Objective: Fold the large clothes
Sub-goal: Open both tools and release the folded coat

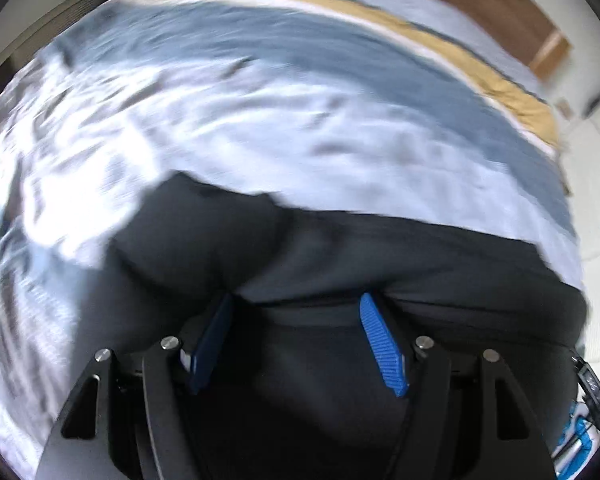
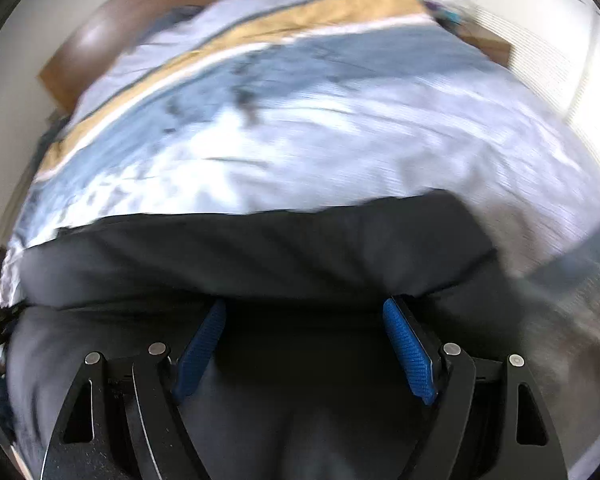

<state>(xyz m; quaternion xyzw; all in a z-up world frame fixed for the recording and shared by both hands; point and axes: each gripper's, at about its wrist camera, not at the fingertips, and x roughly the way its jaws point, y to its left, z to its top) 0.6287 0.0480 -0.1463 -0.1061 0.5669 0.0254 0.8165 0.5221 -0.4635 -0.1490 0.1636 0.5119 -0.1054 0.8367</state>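
Garment: a large dark grey, soft fabric garment (image 1: 340,248) is spread over the near part of a bed, with a fold of it draped over the tips of both grippers.
Left gripper: the left gripper (image 1: 296,312), with blue ribbed pads, is seen with jaws moderately wide; dark cloth lies between and over the tips, but whether it is gripped cannot be told.
Right gripper: the right gripper (image 2: 304,312) is seen with jaws wide apart; cloth is bunched at the tips, and no pinch is visible.
Risk: the fold may be dropped unevenly if only one side is caught, judging from the wide jaws.
Risk: the bedcover could be snagged along with the garment, as the two lie touching.
Surface: a rumpled bed quilt (image 1: 260,120), pale white and blue with a tan band, is blurred.
Room: a brown wooden headboard (image 2: 112,36) and pale walls are seen beyond.
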